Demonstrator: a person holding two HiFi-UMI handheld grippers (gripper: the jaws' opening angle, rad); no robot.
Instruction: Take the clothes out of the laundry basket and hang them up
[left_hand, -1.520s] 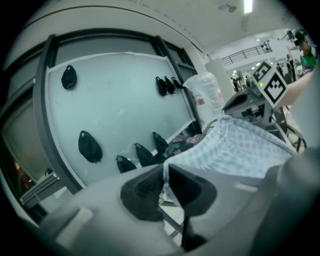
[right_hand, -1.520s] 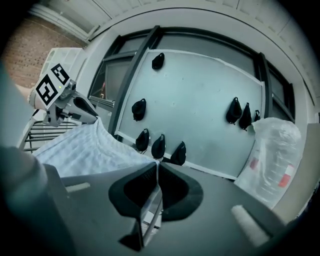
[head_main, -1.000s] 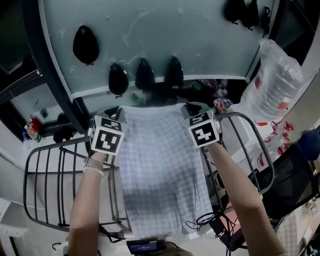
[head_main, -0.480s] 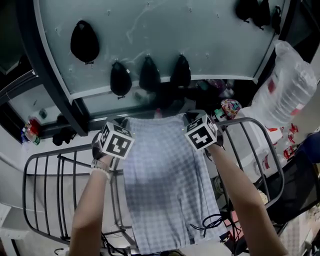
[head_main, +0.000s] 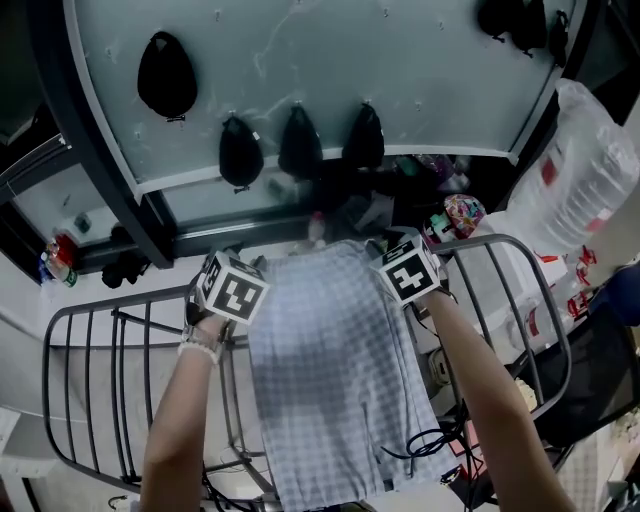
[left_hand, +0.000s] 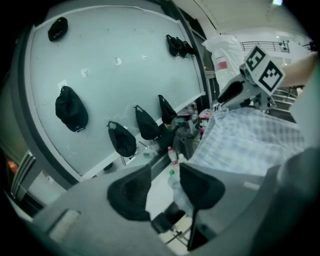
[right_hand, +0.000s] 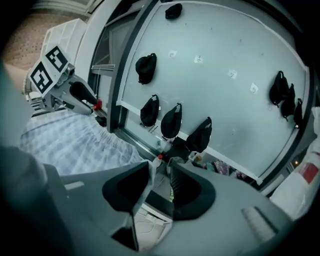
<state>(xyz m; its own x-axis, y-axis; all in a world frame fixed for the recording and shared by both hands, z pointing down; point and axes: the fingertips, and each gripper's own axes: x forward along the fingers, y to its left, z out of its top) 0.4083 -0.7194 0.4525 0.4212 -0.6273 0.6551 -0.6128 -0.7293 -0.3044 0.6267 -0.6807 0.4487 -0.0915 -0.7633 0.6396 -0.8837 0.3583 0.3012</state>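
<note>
A pale blue checked garment (head_main: 330, 360) lies draped over the black wire drying rack (head_main: 90, 330) and hangs down toward me. My left gripper (head_main: 246, 264) is at its top left corner and my right gripper (head_main: 386, 244) at its top right corner. Both sets of jaws have just been opening. In the left gripper view the left gripper (left_hand: 165, 171) stands open with only floor in the gap, and the garment (left_hand: 250, 142) lies to its right. In the right gripper view the right gripper (right_hand: 160, 168) is open, with a loose edge of the garment (right_hand: 75, 142) beside its left jaw.
A pale wall panel (head_main: 330, 60) behind the rack carries several black caps (head_main: 238, 150) on hooks. Bottles (left_hand: 172, 154) and clutter sit on the floor at its foot. A large clear plastic bag (head_main: 575, 160) stands at the right. Cables (head_main: 425, 445) lie below the rack's right wing (head_main: 520, 290).
Both grippers have come down toward the rack with the garment's top edge. That edge was stretched straight between them and now lies slack and bowed on the rack.
</note>
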